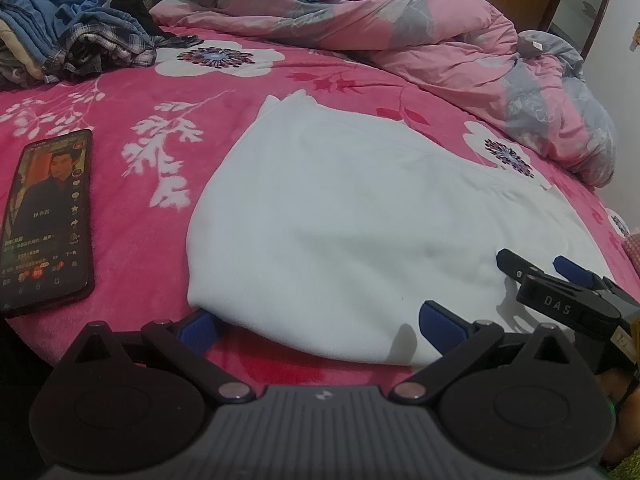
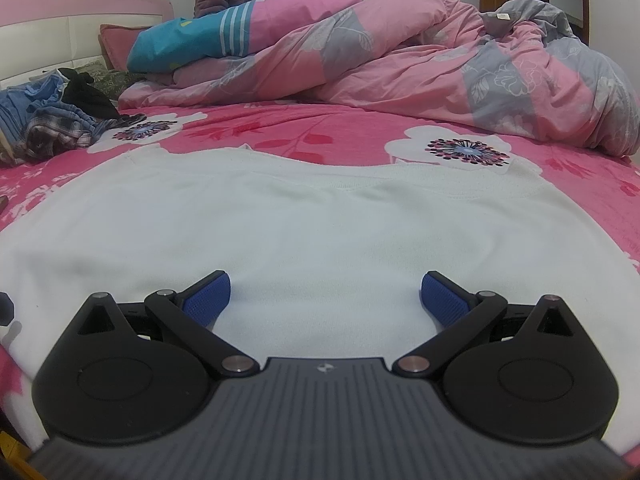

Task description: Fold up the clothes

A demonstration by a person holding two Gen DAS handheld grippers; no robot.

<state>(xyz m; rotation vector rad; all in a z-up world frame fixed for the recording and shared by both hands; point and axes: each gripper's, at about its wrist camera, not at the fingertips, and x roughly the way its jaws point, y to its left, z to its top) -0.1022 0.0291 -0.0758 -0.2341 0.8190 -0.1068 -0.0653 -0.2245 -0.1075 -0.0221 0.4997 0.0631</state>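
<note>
On the pink floral bed (image 1: 132,92) lies a flattened white sweatshirt (image 1: 360,216). Both claws, left claw (image 1: 320,324) and right claw (image 2: 326,296), gape wide at its near hem, empty; next likely pinch hem and fold away.

both tongs (image 1: 320,326) (image 2: 326,300) wide apart

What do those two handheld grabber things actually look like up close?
Each is black plastic: a ribbed grey-black body with a small logo, two round hinge discs, angled link arms with silver pins, and blue textured pads. The left gripper matches the right gripper, whose side reads "DAS". No cables or sleeves are visible.
</note>
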